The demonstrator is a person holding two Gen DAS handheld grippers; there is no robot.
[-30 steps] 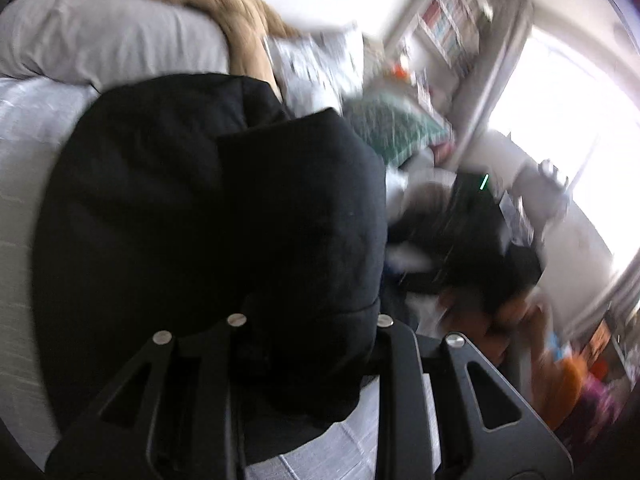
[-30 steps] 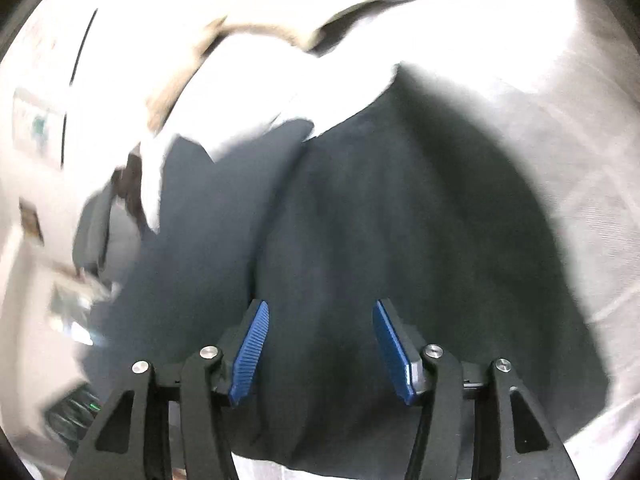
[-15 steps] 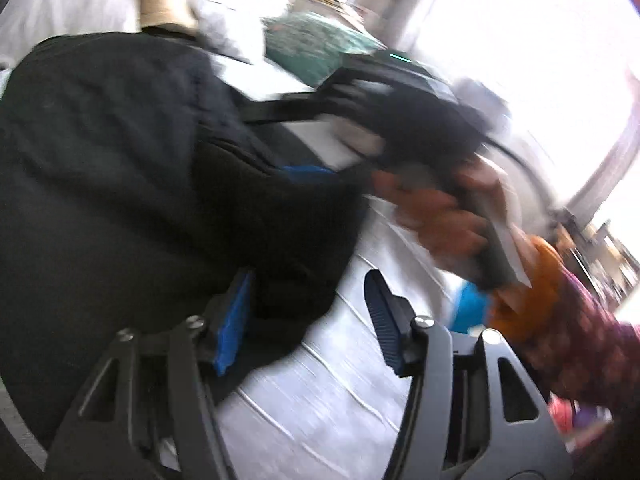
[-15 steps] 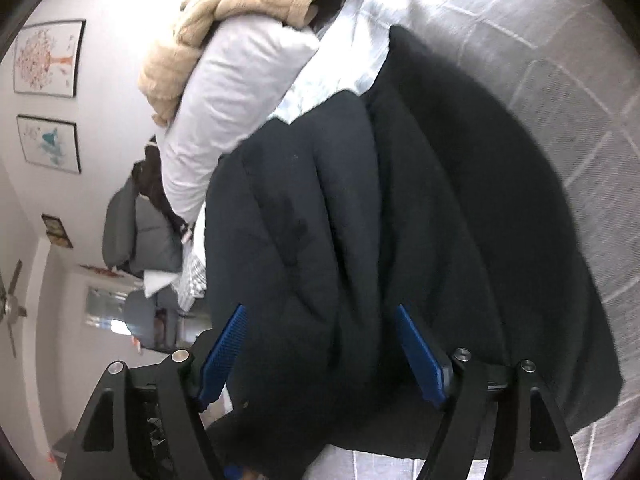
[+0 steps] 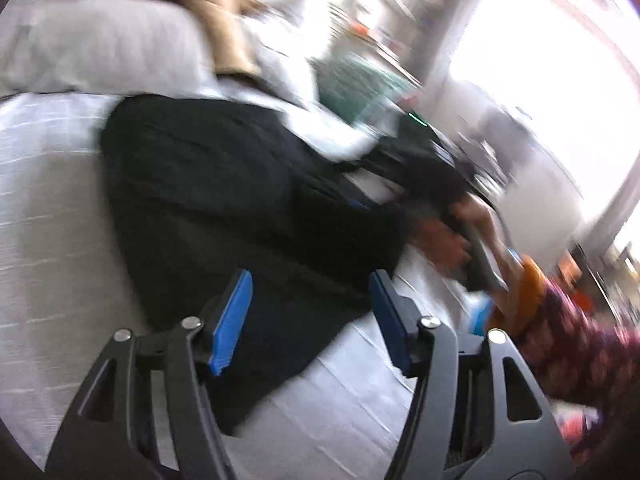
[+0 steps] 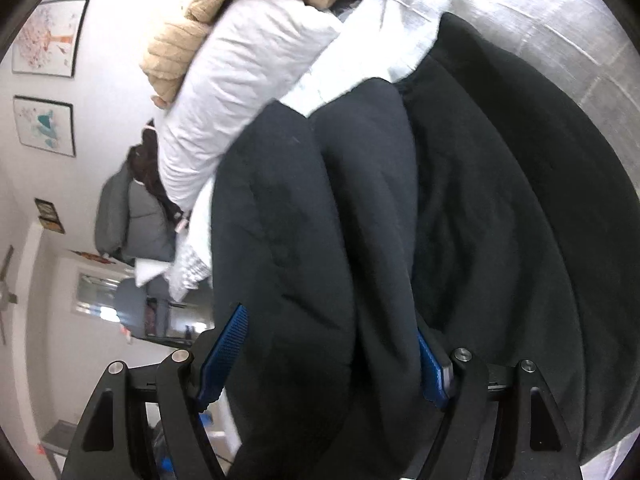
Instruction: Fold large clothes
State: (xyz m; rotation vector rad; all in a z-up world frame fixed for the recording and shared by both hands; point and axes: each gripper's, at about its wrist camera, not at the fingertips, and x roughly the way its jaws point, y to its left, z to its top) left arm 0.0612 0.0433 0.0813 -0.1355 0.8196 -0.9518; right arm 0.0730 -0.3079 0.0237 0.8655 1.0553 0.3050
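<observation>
A large black garment lies folded in layers on the grey-white bedspread. My left gripper is open and empty, just above the garment's near edge. In the right wrist view the garment fills the frame in thick rolls. My right gripper is wide open with a fold of the black cloth bulging between its blue pads; the jaws are not closed on it. The right gripper and the hand holding it show at the garment's right edge in the left wrist view.
White pillows and a tan knitted blanket lie at the head of the bed. A green patterned cushion lies past the garment. A bright window and shelves are at the right. Framed pictures hang on the wall.
My left gripper let go of the black cloth, opened and pulled back from the garment. My right gripper opened wider and moved in over the garment's folds.
</observation>
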